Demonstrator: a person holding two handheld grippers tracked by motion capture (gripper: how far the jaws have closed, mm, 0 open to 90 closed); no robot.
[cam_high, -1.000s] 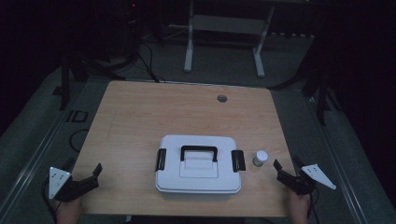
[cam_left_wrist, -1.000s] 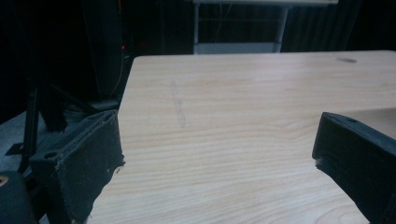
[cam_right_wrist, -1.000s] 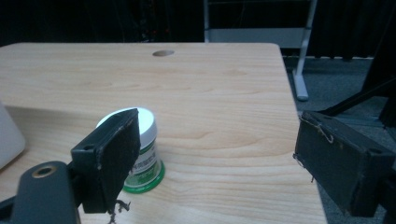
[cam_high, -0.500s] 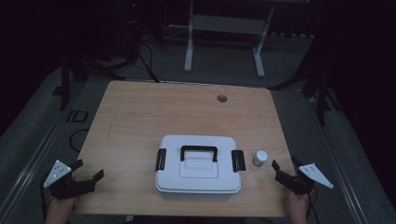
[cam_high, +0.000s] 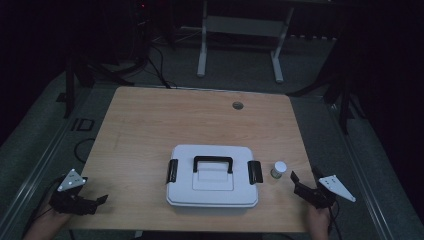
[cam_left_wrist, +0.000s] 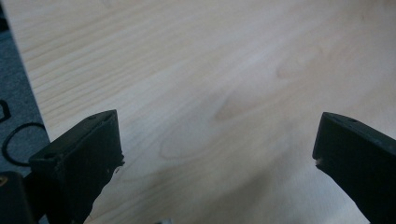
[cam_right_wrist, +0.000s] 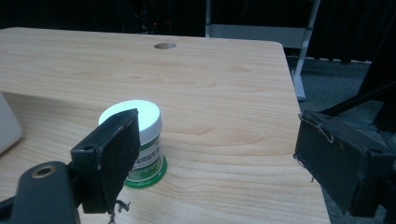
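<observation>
Both claws wide open, holding nothing, at the near table (cam_high: 200, 115) corners.

We see the right claw (cam_high: 306, 186) near the small white-capped jar (cam_high: 279, 169), which stands upright just right of the white box (cam_high: 212, 176). Left claw (cam_high: 95, 202) sits well apart from both.

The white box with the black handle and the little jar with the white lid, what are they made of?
The white box with the black handle looks like smooth matte plastic: rounded moulded corners, with black clips at both ends. The little jar with the white lid also looks plastic, its cap smooth and slightly shiny above a green printed label. The light wooden table shows grain lines, though it could be a laminate.
</observation>
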